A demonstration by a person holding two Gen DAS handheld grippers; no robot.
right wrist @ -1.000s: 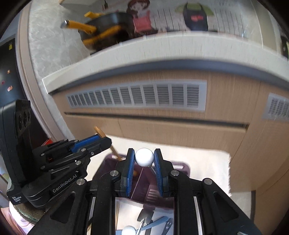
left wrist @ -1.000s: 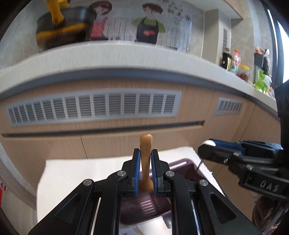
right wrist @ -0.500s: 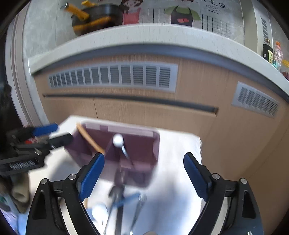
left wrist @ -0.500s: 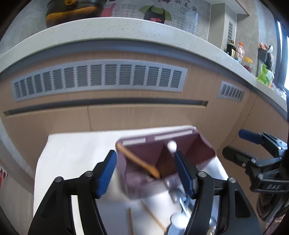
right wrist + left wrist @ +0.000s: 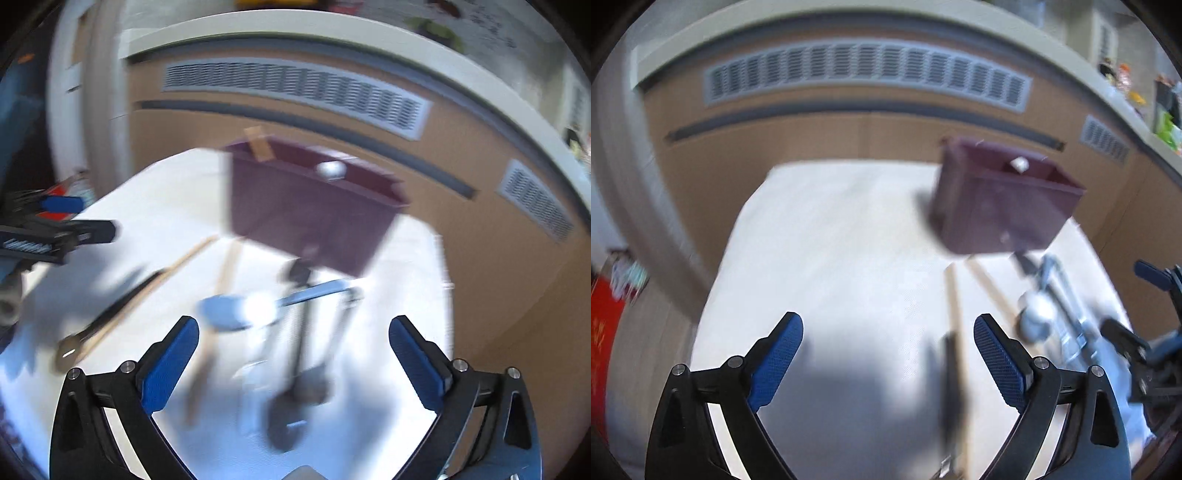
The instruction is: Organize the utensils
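Both views blurred by motion. Left tool (image 5: 888, 343), black frame with blue ribbed pads, jaws wide and opening further, nothing pressed between the pads; below the gap lay only white cloth (image 5: 827, 236) and, nearer the right pad, a pale wooden stick (image 5: 955, 314) with a dark handle beside it. Right tool (image 5: 293, 349), same make, jaws also opening, spread about as wide as they looked able to go, gripping nothing.

Dark purple plastic utensil caddy (image 5: 314, 210) stood upright on the white cloth covering the bench, toward the far edge, close to the tan cabinet front with grey vent grilles (image 5: 291, 92). A tan wooden handle (image 5: 260, 146) stuck up from the caddy's left end; a round white knob (image 5: 330, 169) showed above its rim further right. From the left wrist view the same knob showed inside the caddy; the wooden handle could not be made out there.

Loose utensils lay flat on the cloth just in front of the caddy, between it and the tools: a light blue and white piece (image 5: 240, 308) on a thin shaft, dark-handled metal pieces crossing one another, two pale wooden sticks, a long dark implement (image 5: 110, 314) out to the left. Too smeared to tell each kind.

Each tool showed at the edge of the other's view, well apart
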